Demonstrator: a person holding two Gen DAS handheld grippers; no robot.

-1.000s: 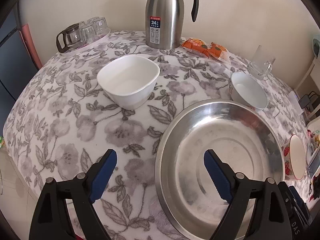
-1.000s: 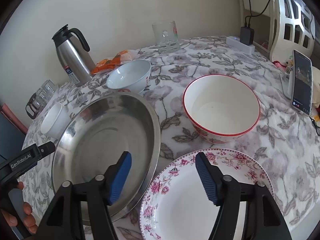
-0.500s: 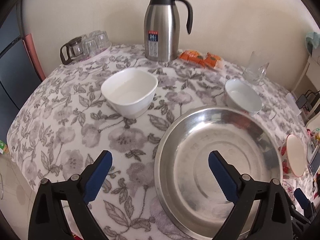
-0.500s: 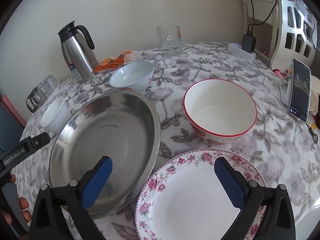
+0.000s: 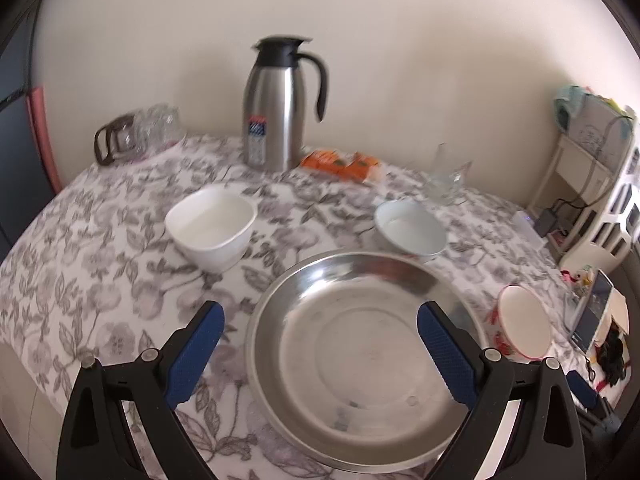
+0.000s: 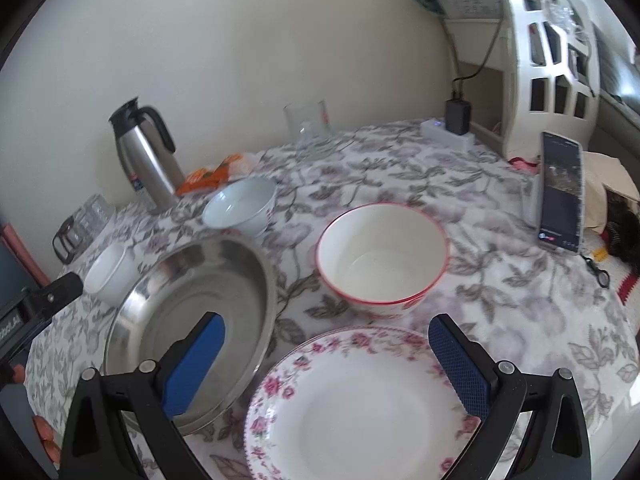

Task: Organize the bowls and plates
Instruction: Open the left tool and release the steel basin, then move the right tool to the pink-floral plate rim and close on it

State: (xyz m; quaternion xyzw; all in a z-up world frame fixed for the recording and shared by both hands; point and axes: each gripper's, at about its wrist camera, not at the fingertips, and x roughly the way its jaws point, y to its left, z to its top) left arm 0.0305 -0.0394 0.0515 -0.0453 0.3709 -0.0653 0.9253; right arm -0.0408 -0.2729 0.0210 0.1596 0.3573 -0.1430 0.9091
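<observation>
While nothing is being stacked yet, we are hovering both claws released: the left claw (image 5: 320, 348) over the steel basin (image 5: 360, 364), the right claw (image 6: 326, 356) over the floral plate (image 6: 360, 408) beside it. Beyond the basin are sitting the square bowl (image 5: 210, 226), pale bowl (image 5: 410, 228) and red-rimmed bowl (image 6: 382, 254), apart, seemingly awaiting nesting.

No text can be read: the label (image 5: 257, 129) on the flask (image 5: 280, 104) is only a blur.
</observation>
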